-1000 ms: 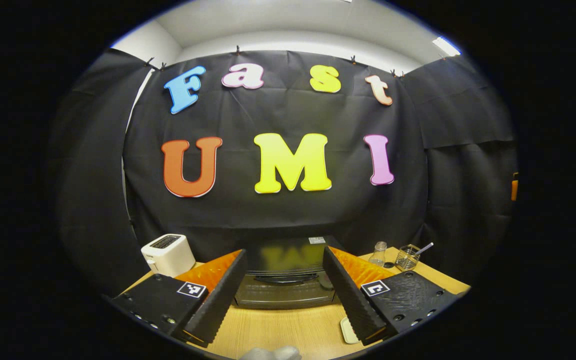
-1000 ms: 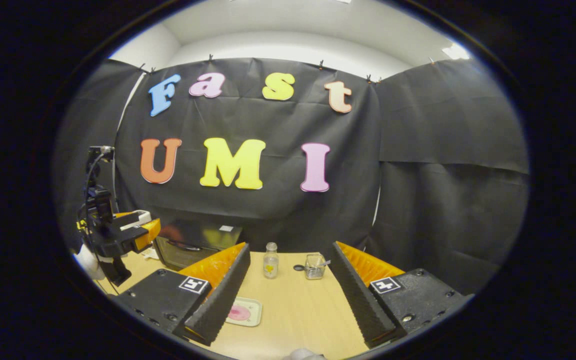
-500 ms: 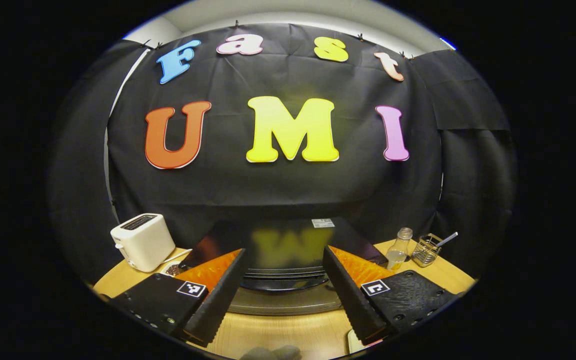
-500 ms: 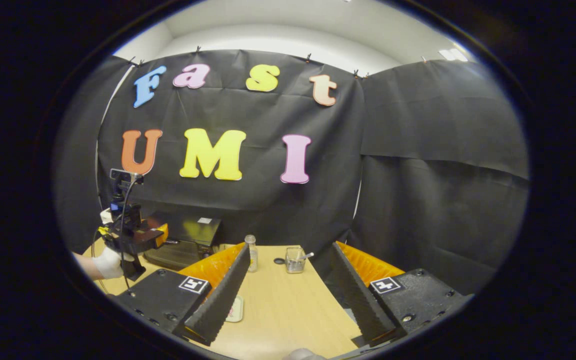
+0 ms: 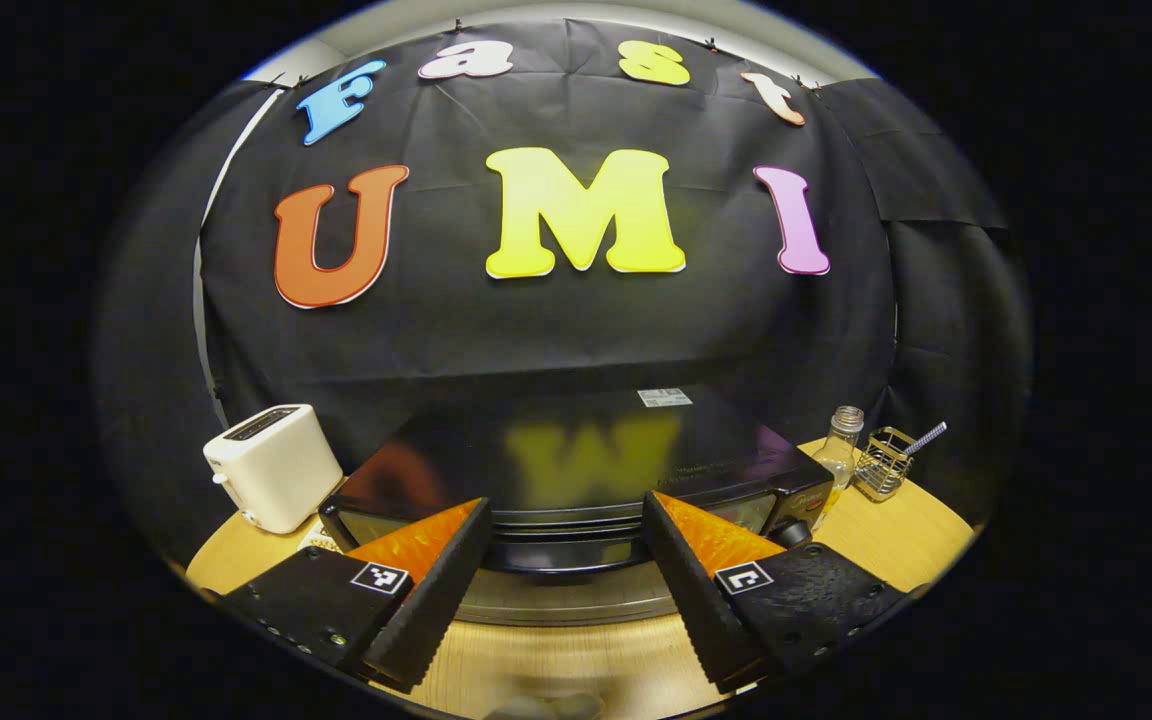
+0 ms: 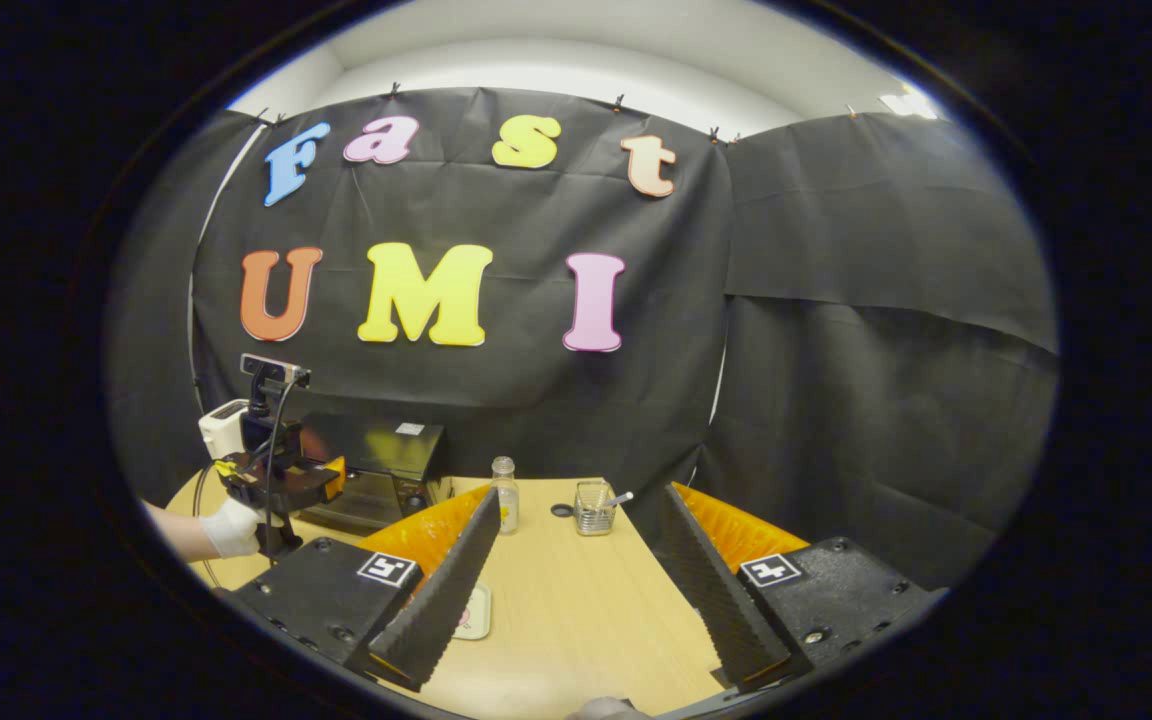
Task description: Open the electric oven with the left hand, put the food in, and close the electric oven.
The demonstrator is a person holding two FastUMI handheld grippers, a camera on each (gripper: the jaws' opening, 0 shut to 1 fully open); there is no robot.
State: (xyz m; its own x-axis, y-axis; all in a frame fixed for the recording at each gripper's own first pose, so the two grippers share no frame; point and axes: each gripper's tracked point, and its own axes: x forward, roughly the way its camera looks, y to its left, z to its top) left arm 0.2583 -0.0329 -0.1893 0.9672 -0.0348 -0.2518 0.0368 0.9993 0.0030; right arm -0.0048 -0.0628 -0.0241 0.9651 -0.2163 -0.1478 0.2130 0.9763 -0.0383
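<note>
The black electric oven [image 5: 576, 465] stands close in front in the left gripper view, its door shut and its dark handle [image 5: 561, 548] crossing between the fingers. My left gripper [image 5: 566, 590] is open, just short of that handle. In the right gripper view the oven [image 6: 376, 462] sits at the far left with the left gripper [image 6: 321, 480] and a gloved hand [image 6: 231, 528] before it. My right gripper [image 6: 576, 590] is open over the wooden table [image 6: 576, 620], holding nothing. A small pale tray with pink food [image 6: 476, 612] lies partly behind its left finger.
A white toaster [image 5: 271, 465] stands left of the oven. To the oven's right are a small glass bottle [image 5: 841, 445] and a wire basket [image 5: 884, 462] with a utensil; in the right gripper view the bottle [image 6: 505, 495] and the basket [image 6: 593, 508] stand mid-table.
My left gripper has moved forward and the oven has grown much larger, its handle now between the fingers. The right gripper swung slightly, then held still, staying open.
</note>
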